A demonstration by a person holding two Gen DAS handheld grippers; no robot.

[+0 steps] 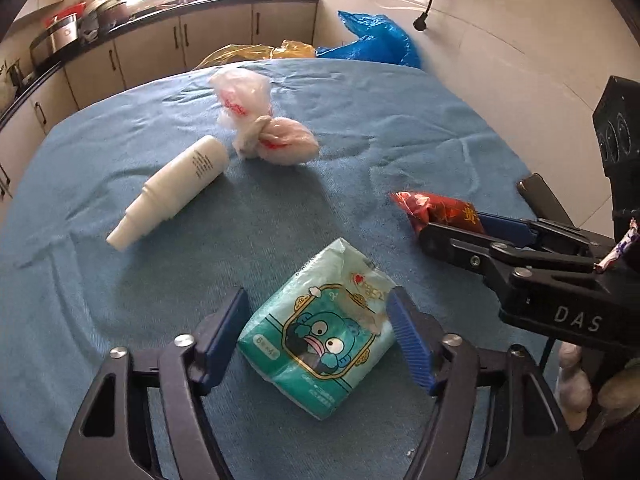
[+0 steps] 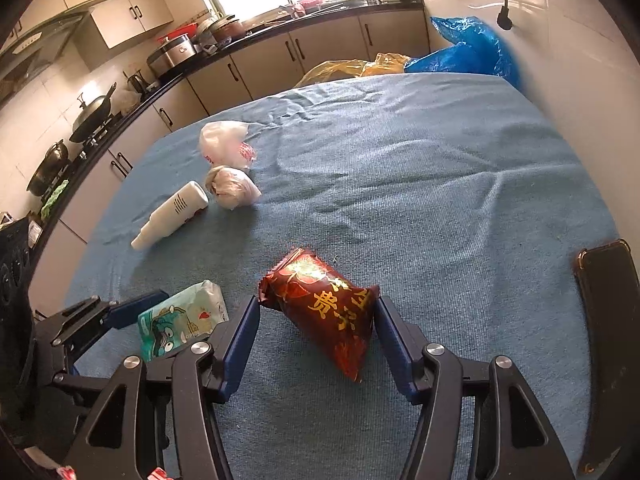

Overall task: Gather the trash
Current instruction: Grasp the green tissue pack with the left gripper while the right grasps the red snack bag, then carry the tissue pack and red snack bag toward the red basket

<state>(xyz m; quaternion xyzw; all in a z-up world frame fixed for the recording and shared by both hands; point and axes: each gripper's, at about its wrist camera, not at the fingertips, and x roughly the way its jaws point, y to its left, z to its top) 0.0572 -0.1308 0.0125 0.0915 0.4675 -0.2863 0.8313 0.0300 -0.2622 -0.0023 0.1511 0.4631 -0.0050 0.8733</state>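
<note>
A teal tissue pack (image 1: 320,332) with a cartoon print lies flat on the blue tablecloth (image 1: 280,208). My left gripper (image 1: 316,300) straddles it: the right pad touches the pack's corner, the left pad stands a hair off, and the pack is not squeezed. A dark red snack packet (image 2: 324,308) spans the gap of my right gripper (image 2: 318,304), with both pads against its ends. The left wrist view shows that gripper (image 1: 452,228) at the right with the red packet (image 1: 436,208) at its tips. A white bottle (image 1: 176,188) lies on its side farther back, beside crumpled plastic bags (image 1: 260,128).
A dark phone (image 2: 608,320) lies at the table's right edge. Blue (image 2: 472,48) and yellow (image 2: 344,68) plastic bags sit beyond the far edge. Kitchen cabinets and a counter with pots (image 2: 172,52) run along the left and back.
</note>
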